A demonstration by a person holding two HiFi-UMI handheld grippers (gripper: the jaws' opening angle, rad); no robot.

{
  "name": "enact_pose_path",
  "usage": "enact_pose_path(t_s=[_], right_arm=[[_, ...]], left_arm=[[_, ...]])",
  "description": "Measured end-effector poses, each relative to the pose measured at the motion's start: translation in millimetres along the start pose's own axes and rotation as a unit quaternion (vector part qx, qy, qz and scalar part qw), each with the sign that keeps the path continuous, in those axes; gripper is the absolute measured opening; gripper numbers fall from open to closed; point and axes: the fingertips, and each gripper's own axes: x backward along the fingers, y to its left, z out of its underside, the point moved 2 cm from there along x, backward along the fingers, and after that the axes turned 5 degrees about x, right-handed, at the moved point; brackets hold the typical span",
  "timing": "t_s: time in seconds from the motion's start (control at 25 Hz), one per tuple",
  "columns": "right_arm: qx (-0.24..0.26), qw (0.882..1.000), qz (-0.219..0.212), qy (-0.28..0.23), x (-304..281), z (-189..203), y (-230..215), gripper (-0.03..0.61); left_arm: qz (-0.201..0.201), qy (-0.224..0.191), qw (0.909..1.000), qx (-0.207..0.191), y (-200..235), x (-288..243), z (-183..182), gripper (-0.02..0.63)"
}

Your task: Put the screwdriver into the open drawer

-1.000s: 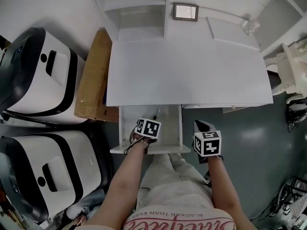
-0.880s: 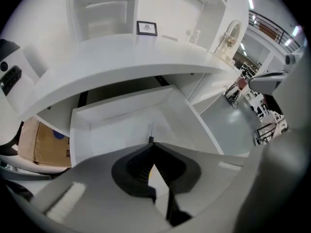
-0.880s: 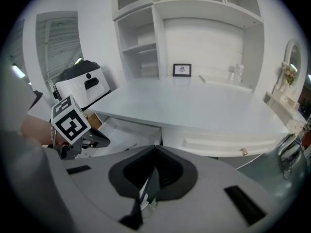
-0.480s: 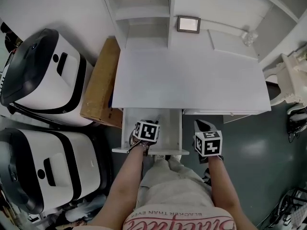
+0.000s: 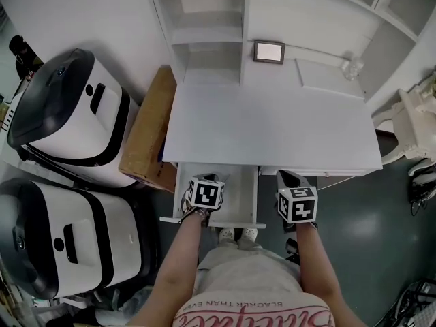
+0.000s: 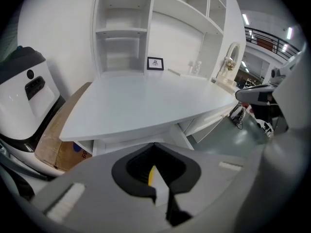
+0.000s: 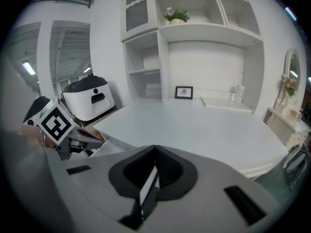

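Observation:
The open drawer (image 5: 176, 191) sticks out from under the white desk top (image 5: 272, 128). My left gripper (image 5: 206, 178) hangs over the drawer, its marker cube covering part of the inside. Its jaws are shut with nothing gripped (image 6: 154, 145); a thin yellow streak shows low in the slit between them, and I cannot tell what it is. My right gripper (image 5: 287, 178) is held just right of the drawer, over the floor, jaws together and empty (image 7: 155, 147). No view shows the screwdriver.
A cardboard box (image 5: 146, 131) leans against the desk's left side. Two large white-and-black machines (image 5: 68, 114) (image 5: 61, 230) stand further left. A small picture frame (image 5: 269, 51) sits at the desk's back under shelves. My feet (image 5: 235, 234) are below the drawer front.
Both grippers have risen from the drawer, and the desk sits lower in the head view. The screwdriver tip seen in the drawer a second ago is hidden now.

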Motion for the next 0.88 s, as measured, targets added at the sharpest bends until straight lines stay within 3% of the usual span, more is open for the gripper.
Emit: enact_pose_path(t_s=[0.48,0.88], right_arm=[[0.005,0.997,-0.011,-0.071,8.8,-51.6,-8.9,0.006],[0.069,0.984,-0.028,-0.164,31.9,-110.9,0.0,0.006]], left_arm=[[-0.029,-0.088,0.9957,-0.002,2.3,46.8,-55.1,0.009],[-0.051,-0.179,0.9825,-0.008,4.5,98.4,-111.3,0.009]])
